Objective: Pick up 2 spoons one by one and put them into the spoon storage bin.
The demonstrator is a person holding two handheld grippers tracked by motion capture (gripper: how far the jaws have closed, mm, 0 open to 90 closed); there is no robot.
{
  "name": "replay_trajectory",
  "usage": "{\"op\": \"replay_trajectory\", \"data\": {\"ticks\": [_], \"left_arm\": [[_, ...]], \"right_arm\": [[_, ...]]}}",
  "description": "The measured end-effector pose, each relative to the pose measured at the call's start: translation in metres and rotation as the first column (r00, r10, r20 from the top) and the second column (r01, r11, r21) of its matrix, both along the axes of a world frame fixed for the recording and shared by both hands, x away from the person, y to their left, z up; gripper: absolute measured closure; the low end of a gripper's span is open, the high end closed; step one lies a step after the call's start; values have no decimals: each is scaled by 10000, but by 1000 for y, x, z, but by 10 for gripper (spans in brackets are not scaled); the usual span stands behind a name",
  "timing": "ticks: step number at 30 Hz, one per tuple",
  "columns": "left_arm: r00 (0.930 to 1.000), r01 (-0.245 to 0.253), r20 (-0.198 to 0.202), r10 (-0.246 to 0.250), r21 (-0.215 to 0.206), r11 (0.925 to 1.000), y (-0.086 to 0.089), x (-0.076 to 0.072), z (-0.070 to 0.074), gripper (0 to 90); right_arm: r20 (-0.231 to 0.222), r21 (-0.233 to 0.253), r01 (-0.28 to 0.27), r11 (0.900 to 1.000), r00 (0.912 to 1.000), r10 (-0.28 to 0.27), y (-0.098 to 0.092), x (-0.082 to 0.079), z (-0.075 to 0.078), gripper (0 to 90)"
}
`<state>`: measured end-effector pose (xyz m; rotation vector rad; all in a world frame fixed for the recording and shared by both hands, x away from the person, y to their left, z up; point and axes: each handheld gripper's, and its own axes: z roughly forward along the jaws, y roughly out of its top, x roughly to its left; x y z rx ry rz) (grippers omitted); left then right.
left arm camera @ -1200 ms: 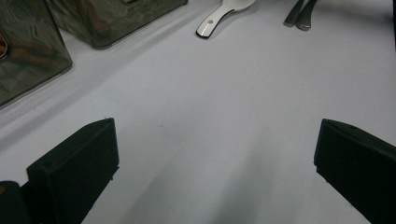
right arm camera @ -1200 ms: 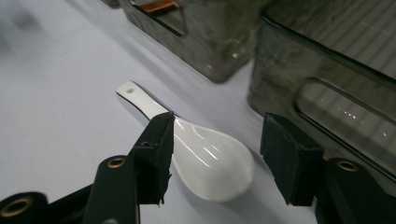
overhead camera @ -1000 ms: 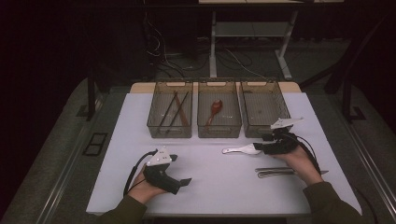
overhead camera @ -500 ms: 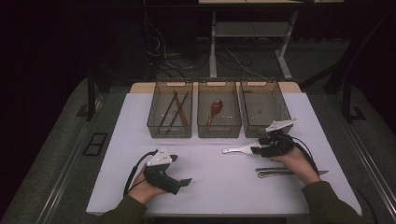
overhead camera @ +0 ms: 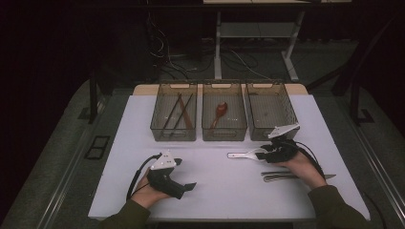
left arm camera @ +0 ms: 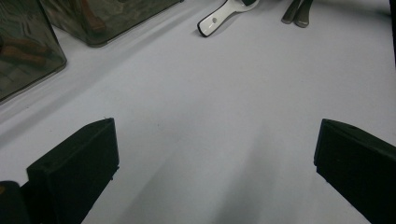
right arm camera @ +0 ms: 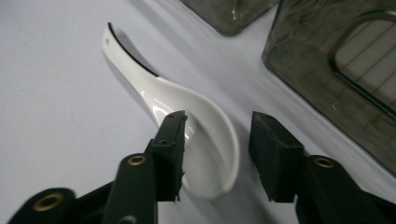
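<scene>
A white ceramic spoon (overhead camera: 242, 155) lies on the white table (overhead camera: 215, 200), handle pointing left, in front of the bins. My right gripper (overhead camera: 265, 152) is down at its bowl end. In the right gripper view the spoon's bowl (right arm camera: 205, 135) sits between the parted jaws of the right gripper (right arm camera: 217, 126); one jaw is over the bowl, the other just outside its rim. My left gripper (overhead camera: 189, 186) rests at the front left, open over bare table. From the left gripper (left arm camera: 215, 135) view the spoon's handle (left arm camera: 223, 13) shows far off.
Three clear bins stand in a row at the back: the left bin (overhead camera: 155, 125) holds chopsticks, the middle bin (overhead camera: 224, 135) a brown spoon (overhead camera: 219, 112), and the right bin (overhead camera: 288, 114) looks empty. Metal cutlery (overhead camera: 279, 176) lies by my right hand.
My right gripper has shifted slightly left and nearer, settling around the white spoon's bowl. The left gripper has stayed put.
</scene>
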<state>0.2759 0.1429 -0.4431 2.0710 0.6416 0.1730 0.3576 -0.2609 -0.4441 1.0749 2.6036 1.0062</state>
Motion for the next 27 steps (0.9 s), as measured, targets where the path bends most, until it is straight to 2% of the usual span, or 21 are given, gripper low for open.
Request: {"op": "replay_trajectory", "data": {"ticks": [5, 15, 27], "left_arm": [[10000, 26, -1, -26, 22, 10000, 0, 0, 0, 0], [10000, 54, -26, -54, 21, 10000, -1, 0, -1, 0], [9999, 104, -39, -104, -6, 9999, -1, 0, -1, 0]], "right_arm": [[24, 5, -288, 9996, 9996, 288, 2, -2, 0, 650], [146, -111, -443, 9990, 9989, 444, 1, -4, 2, 731], [132, 21, -783, 9969, 9968, 782, -2, -6, 6, 819]]}}
